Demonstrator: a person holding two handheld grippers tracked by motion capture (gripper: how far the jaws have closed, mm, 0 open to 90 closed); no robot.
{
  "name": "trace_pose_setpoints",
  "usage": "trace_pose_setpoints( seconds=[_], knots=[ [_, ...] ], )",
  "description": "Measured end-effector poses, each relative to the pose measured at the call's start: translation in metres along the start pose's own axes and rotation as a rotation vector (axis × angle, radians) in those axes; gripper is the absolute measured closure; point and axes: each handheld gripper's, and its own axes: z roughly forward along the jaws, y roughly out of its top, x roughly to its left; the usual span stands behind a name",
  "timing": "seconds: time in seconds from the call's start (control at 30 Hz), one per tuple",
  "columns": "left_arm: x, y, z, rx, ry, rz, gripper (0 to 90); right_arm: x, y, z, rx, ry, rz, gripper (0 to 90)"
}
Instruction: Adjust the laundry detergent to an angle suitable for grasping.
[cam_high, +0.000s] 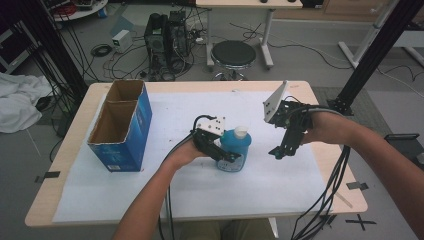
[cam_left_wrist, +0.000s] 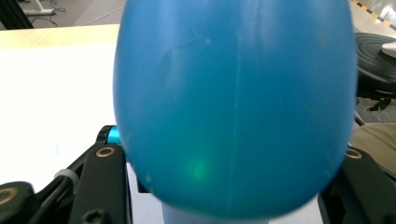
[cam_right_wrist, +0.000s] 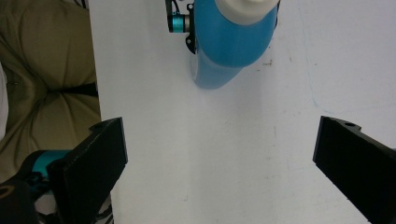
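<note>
Blue box sits far left on the table, top open, two compartments w/ nothing visible inside; its print too small to read. Mid-table, left gripper pinches the blue bottle, white cap on. Right gripper hovers beside it, jaws spread wide.

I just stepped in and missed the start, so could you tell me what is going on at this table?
A person is working with two hand-held grippers. The left gripper is shut on a blue bottle with a white cap, standing on the white sheet. The right gripper hangs open just beside the bottle, holding nothing. An open blue box stands at the left.
</note>
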Motion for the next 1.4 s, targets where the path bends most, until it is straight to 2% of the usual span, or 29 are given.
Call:
trace_pose_setpoints(
  seconds=[0.03, 0.1, 0.17, 0.2, 0.23, 0.33, 0.4, 0.43, 0.57, 0.63, 0.7, 0.73, 0.77, 0.8, 0.93, 1.2, 1.4],
  knots=[
    [-0.001, -0.001, -0.001, -0.008, -0.003, -0.018, 42.4, 0.0, 0.0, 0.001, -0.011, -0.001, 0.0, 1.9],
    [-0.001, -0.002, -0.002, -0.005, 0.001, -0.021, 42.0, 0.001, 0.001, 0.001, -0.01, 0.003, -0.003, 1.9],
    [-0.002, -0.005, -0.004, -0.024, 0.008, -0.044, 41.5, 0.001, 0.002, 0.001, -0.005, 0.002, -0.009, 1.9],
    [-0.003, -0.006, -0.005, -0.028, 0.008, -0.05, 37.2, 0.002, 0.003, 0.002, -0.006, 0.002, -0.01, 1.9],
    [-0.007, -0.007, -0.002, -0.043, 0.018, -0.076, 35.2, 0.002, 0.004, 0.002, -0.009, 0.003, -0.012, 1.9],
    [-0.007, -0.007, -0.003, -0.034, 0.028, -0.068, 31.3, 0.003, 0.004, 0.002, -0.008, 0.002, -0.009, 1.9],
    [-0.007, -0.008, -0.004, -0.031, 0.05, -0.09, 27.2, 0.004, 0.005, 0.002, -0.008, 0.001, -0.011, 1.9],
    [-0.007, -0.009, -0.005, -0.043, 0.056, -0.107, 27.2, 0.005, 0.005, 0.002, -0.006, 0.001, -0.01, 1.9],
    [-0.006, -0.009, -0.009, -0.045, 0.068, -0.111, 27.1, 0.005, 0.004, 0.001, -0.01, -0.001, -0.012, 1.9],
    [-0.005, -0.009, -0.013, -0.065, 0.063, -0.122, 27.1, 0.004, 0.004, 0.001, -0.008, -0.003, -0.014, 1.9],
    [-0.005, -0.009, -0.016, -0.093, 0.061, -0.156, 27.1, 0.005, 0.004, 0.0, -0.011, -0.003, -0.018, 1.9],
    [-0.004, -0.009, -0.018, -0.082, 0.066, -0.146, 27.1, 0.005, 0.004, 0.001, -0.015, -0.005, -0.012, 1.9],
    [-0.005, -0.009, -0.019, -0.093, 0.07, -0.17, 27.1, 0.005, 0.004, 0.001, -0.015, -0.005, -0.012, 1.9],
    [-0.004, -0.01, -0.022, -0.088, 0.082, -0.184, 17.6, 0.006, 0.005, 0.001, -0.019, -0.006, -0.013, 1.9],
    [-0.005, -0.01, -0.025, -0.099, 0.098, -0.214, 17.6, 0.006, 0.005, 0.001, -0.018, -0.007, -0.017, 1.9],
    [-0.009, -0.009, -0.036, -0.097, 0.114, -0.218, 17.6, 0.007, 0.006, 0.001, -0.025, -0.008, -0.029, 1.9],
    [-0.022, -0.002, -0.059, -0.098, 0.143, -0.238, 17.6, 0.008, 0.003, -0.002, -0.034, -0.013, -0.024, 1.9]
  ],
)
